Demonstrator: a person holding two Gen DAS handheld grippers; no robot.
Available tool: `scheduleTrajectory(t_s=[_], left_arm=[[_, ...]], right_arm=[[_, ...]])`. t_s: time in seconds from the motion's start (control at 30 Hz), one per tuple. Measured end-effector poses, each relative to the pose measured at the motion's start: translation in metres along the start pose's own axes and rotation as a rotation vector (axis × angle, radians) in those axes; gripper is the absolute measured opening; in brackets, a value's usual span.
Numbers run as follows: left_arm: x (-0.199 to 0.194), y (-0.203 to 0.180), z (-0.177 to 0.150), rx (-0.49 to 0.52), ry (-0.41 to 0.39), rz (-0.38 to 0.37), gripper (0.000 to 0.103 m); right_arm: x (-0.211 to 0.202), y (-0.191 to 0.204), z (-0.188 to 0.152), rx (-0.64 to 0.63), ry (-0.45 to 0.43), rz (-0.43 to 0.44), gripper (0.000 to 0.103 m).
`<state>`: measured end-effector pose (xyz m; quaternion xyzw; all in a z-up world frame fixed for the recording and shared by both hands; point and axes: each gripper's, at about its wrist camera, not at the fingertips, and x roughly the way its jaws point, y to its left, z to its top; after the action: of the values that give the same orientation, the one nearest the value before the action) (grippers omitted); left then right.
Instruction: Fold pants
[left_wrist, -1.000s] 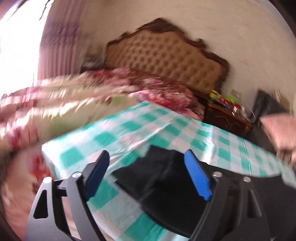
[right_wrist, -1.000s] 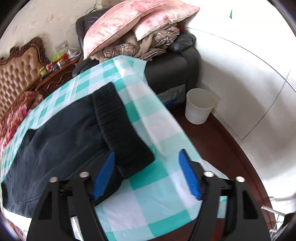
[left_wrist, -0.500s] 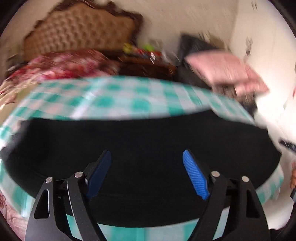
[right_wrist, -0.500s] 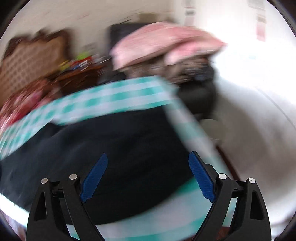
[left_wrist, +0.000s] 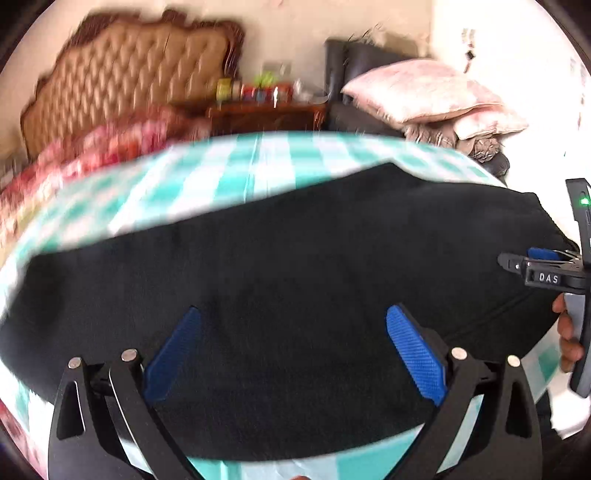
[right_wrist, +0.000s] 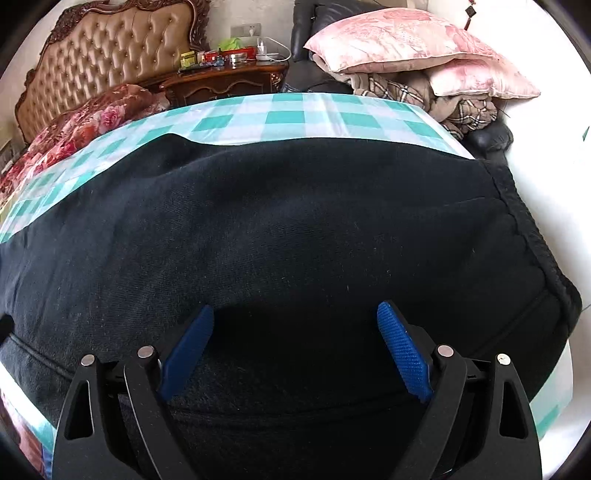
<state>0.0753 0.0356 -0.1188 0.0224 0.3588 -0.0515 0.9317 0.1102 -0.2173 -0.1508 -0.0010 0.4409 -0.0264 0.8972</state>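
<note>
Black pants (left_wrist: 295, 240) lie lengthwise across a table under a teal-and-white checked cloth (left_wrist: 240, 166). My left gripper (left_wrist: 293, 310) hovers over their near middle; its jaws are opening, the blue pads far apart, and no cloth is pinched between them. My right gripper (right_wrist: 294, 306) stands open over the pants (right_wrist: 295, 203) nearer the ribbed waistband (right_wrist: 532, 236), which lies at the right end. It pinches nothing either. In the left wrist view the right gripper (left_wrist: 532, 258) shows at the right edge, held by a person's hand (left_wrist: 569, 332).
Behind the table stand a bed with a tufted headboard (right_wrist: 110, 48) and a floral quilt (right_wrist: 81, 129). A wooden nightstand (right_wrist: 225, 81) carries small items. Pink pillows (right_wrist: 399, 40) and plaid cloth are piled on a black sofa. The cloth's far strip (right_wrist: 284, 118) is bare.
Both grippers swung in from the two ends of the pants to over their middle. The left view turned right from the leg end, the right view left from the waistband. Both jaws stand wider.
</note>
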Motion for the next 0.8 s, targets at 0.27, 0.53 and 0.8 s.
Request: scheduleTrajectory(t_s=[0.27,0.53,0.8], left_arm=[[0.051,0.046,0.058,-0.077,0.08,0.016,0.066],[0.106,0.073,0.064,-0.133,0.211,0.054,0.055],[0.109,0.074,0.06,-0.12,0.192,0.072,0.056]], right_arm=[[-0.002,0.006,-0.006,0.004,-0.013,-0.006,0.087],[-0.022,-0.011,0.006,0.069,-0.02,0.103,0.085],[0.006,-0.009,0.089,-0.056,-0.034,0.053,0.086]])
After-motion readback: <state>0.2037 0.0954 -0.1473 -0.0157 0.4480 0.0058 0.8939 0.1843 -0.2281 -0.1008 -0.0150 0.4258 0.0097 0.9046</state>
